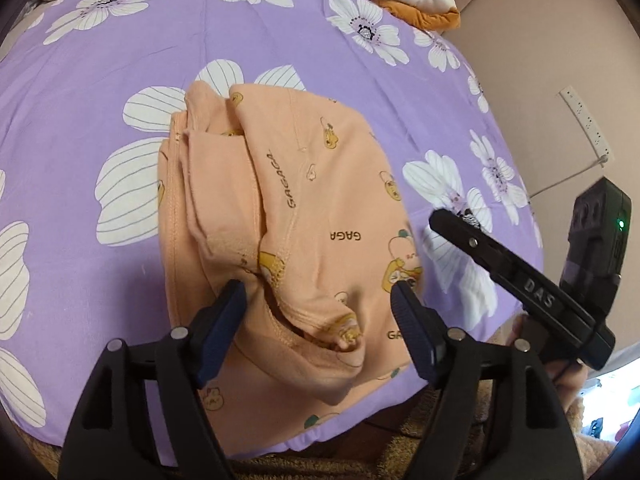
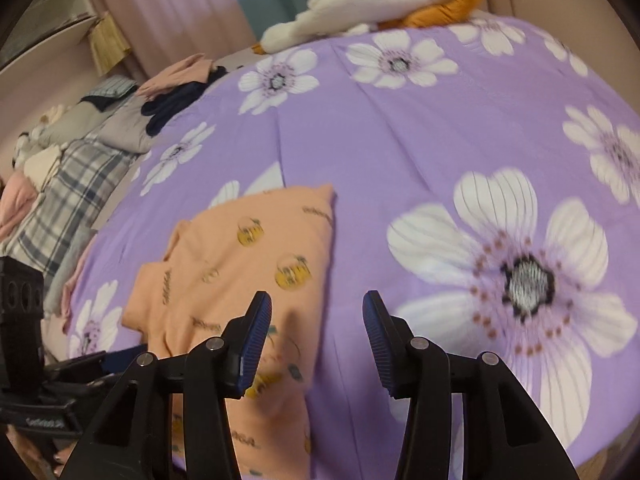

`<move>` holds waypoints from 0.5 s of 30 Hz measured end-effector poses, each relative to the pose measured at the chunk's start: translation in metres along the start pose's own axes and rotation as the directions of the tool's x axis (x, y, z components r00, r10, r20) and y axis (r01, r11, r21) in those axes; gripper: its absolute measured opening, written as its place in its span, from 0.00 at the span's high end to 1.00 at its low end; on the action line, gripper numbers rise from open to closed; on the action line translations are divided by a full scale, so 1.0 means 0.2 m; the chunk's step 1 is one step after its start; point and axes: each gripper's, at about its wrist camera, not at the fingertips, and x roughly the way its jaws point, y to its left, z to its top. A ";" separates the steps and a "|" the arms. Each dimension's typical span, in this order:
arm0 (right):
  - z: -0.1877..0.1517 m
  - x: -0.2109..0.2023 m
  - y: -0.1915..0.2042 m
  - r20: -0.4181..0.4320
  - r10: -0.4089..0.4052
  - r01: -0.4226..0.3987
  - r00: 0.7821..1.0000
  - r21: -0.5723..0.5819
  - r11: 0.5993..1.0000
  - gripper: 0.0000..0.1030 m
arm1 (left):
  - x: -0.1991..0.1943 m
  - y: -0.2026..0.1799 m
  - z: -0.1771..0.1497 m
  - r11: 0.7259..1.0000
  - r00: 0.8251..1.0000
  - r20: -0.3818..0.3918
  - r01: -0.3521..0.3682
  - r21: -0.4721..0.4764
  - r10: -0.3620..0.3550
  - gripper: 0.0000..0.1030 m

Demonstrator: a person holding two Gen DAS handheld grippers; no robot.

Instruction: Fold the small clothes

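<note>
Peach-orange garment (image 1: 304,208) at centre, dotted with yellow cartoon figures and dark "GAGA" lettering. Under it, a lilac bedsheet (image 1: 120,60) strewn with big white flowers, dark-centred, grey-veined petals. At one o'clock, a cream and orange plush toy (image 2: 384,4). Over at nine o'clock in the right wrist view, a grey-and-navy plaid blanket (image 2: 68,192). Left gripper (image 1: 318,292): black arms, dark blue ribbed pads.

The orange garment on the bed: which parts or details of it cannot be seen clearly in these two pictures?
- Left wrist view: the orange garment has its near hem cut off behind the open left gripper; inner layers are hidden by its own folds.
- Right wrist view: motion blur makes its prints and lettering unreadable; the open right gripper covers the near part.
- Garment type: cannot tell.
</note>
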 end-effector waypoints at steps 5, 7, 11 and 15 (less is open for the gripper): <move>-0.05 0.03 0.00 -0.032 0.013 -0.013 0.999 0.021 1.000 0.54 | 0.03 0.02 -0.02 0.998 0.998 0.009 -0.061 -0.010 0.061 0.63; -0.06 0.05 0.01 -0.047 0.016 -0.015 0.999 0.025 1.000 0.54 | 0.04 0.06 -0.03 0.997 0.998 0.012 -0.064 -0.044 0.065 0.73; -0.08 0.07 0.03 -0.065 0.035 -0.033 0.997 0.027 0.999 0.54 | -0.02 0.10 -0.04 0.996 0.999 0.039 -0.009 -0.093 0.013 0.88; -0.09 0.06 0.06 -0.066 0.046 -0.045 0.997 0.014 0.999 0.54 | -0.12 0.10 -0.06 0.994 0.997 0.067 0.033 -0.104 -0.026 0.91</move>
